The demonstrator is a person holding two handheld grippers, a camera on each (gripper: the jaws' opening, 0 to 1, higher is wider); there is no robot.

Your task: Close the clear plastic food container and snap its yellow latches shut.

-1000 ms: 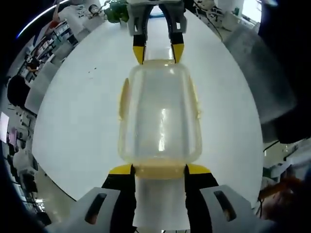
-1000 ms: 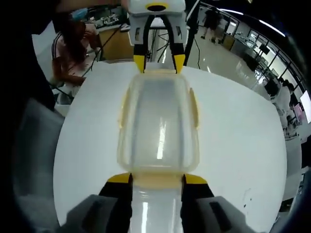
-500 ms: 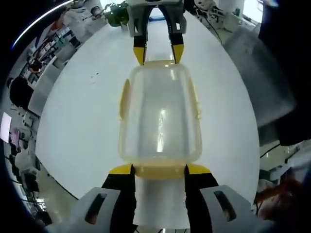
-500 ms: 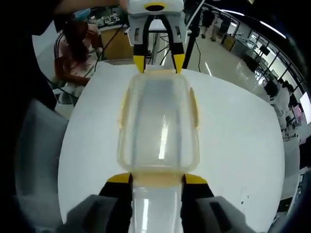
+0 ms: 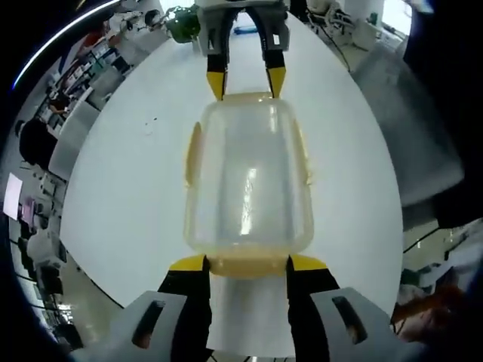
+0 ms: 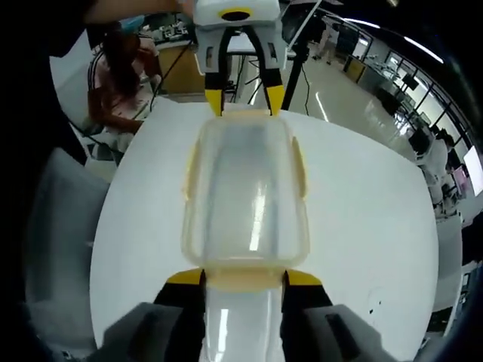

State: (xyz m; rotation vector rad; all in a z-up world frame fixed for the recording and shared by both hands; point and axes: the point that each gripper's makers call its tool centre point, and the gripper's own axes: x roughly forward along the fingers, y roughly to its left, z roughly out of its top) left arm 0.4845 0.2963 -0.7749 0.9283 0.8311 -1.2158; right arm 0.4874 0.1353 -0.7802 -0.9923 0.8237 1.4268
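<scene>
A clear plastic food container [image 5: 249, 181] with its lid on hangs lengthwise between my two grippers over the white round table [image 5: 121, 188]. My left gripper [image 5: 248, 264] is shut on its near end, the jaws flanking the yellow end latch [image 5: 249, 266]. At the far end my right gripper [image 5: 247, 83] is shut on the other end. Yellow side latches [image 5: 193, 154] lie along the long walls. In the right gripper view the same container [image 6: 245, 188] runs from my right gripper [image 6: 244, 277] up to the left gripper [image 6: 243, 102].
The table's edge [image 6: 102, 249] curves close on the left of the right gripper view, with a grey chair [image 6: 56, 249] beside it. A seated person [image 6: 113, 83] is behind the table. A dark sleeve [image 5: 445, 113] and grey chair [image 5: 411, 136] sit to the right.
The table and room slide slightly in both views, so the hands have drifted. The container stays fixed between both pairs of jaws.
</scene>
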